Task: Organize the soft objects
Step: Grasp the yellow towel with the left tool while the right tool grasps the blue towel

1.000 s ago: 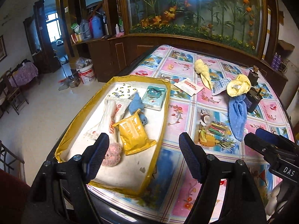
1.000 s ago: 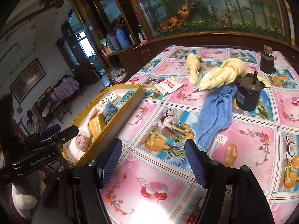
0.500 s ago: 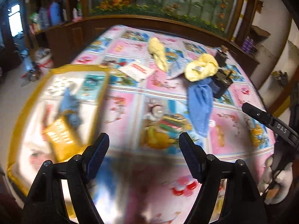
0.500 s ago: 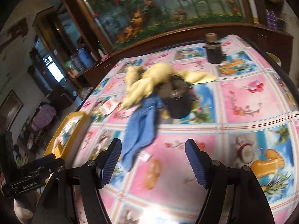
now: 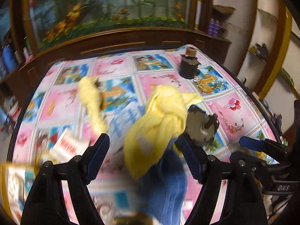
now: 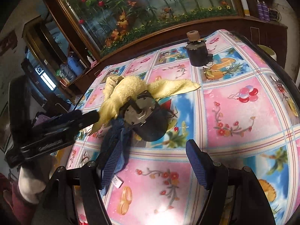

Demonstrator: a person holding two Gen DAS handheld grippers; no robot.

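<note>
Left gripper (image 5: 142,157) spread wide, nothing between its ribbed blue pads, hanging over a ribbed blue cloth (image 5: 166,187). Right gripper (image 6: 151,165) gapes empty too. Just beyond, a fluffy yellow towel (image 5: 159,116) lies bunched on the blue cloth, touching a squat dark metal cylinder (image 6: 148,118). Glossy cartoon-print tablecloth (image 6: 234,112) underneath. Farther back, another dark cylinder (image 6: 196,52) with a tan cap.

yellow towel (image 5: 161,116), blue towel (image 5: 166,187), dark motor (image 6: 148,120); tablecloth (image 6: 234,112) pink/blue cartoon-fruit squares.

a patterned tablecloth (image 6: 234,112) carries yellow towels (image 6: 127,88), a blue cloth (image 5: 166,187) and two motors (image 6: 148,118).
</note>
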